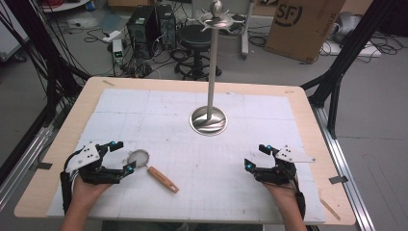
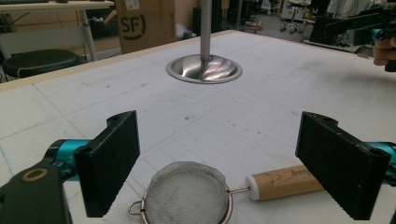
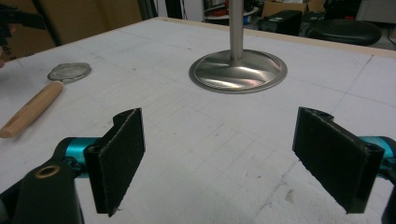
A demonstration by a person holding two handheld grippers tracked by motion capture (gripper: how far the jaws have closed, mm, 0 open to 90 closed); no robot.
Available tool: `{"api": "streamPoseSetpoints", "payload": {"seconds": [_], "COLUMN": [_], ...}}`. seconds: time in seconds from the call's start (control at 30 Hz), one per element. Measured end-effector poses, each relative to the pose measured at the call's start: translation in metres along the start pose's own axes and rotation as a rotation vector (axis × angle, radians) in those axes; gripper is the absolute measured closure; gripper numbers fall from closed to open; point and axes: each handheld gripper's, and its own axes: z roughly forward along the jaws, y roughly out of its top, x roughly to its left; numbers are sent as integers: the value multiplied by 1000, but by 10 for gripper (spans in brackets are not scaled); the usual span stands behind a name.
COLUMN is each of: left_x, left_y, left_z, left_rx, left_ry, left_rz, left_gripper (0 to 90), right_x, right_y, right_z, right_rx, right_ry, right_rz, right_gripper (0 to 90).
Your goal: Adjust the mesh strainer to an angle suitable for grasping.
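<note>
Wooden table (image 1: 57, 159) under a scuffed white gridded mat (image 1: 250, 144), small mesh strainer (image 1: 139, 158) with wooden handle lying flat between the left gripper's (image 1: 121, 156) jaws, metal pole stand (image 1: 208, 120) beyond it, well apart

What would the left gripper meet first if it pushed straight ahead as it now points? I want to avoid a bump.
Probably the strainer: its mesh bowl lies just ahead between the open jaws of the left gripper, wooden handle toward one jaw. Beyond it stands the stand's steel base.
</note>
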Motion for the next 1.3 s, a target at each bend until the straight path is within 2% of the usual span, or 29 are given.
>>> {"api": "streamPoseSetpoints", "payload": {"seconds": [0.23, 0.27, 0.47, 0.5, 0.63, 0.77, 0.8, 1.0, 1.03, 1.1, 1.3], "left_x": [-1, -3, -6, -8, -9, -12, -12, -17, -20, -21, -30], "left_y": [0, 0, 3, 4, 5, 7, 7, 6, 6, 6, 6], "left_z": [1, 2, 2, 2, 4, 5, 6, 10, 12, 12, 21], "left_rx": [13, 21, 17, 29, 35, 43, 49, 106, 128, 136, 203], "left_ry": [-11, -18, -34, -33, -42, -64, -73, -141, -166, -173, -221], "left_rz": [5, 18, 24, 41, 41, 43, 46, 64, 64, 68, 97], "left_gripper": [143, 144, 146, 147, 164, 220, 278, 440, 463, 509, 623], "right_x": [0, 0, 3, 2, 1, 1, 1, 1, 1, 1, 1], "right_y": [-1, -1, 0, 0, 0, -1, -1, -1, -1, -1, -1], "right_z": [1, 1, 0, 0, 2, 2, 2, 2, 2, 3, 3], "right_rx": [21, 20, 10, 8, 19, 24, 24, 29, 31, 31, 38], "right_ry": [-1, 0, -2, -2, 0, 3, 4, 6, 8, 9, 9], "right_rz": [6, 1, 2, 0, 2, 1, 3, 6, 7, 5, 3], "right_gripper": [156, 156, 156, 156, 156, 156, 156, 156, 156, 156, 156]}}
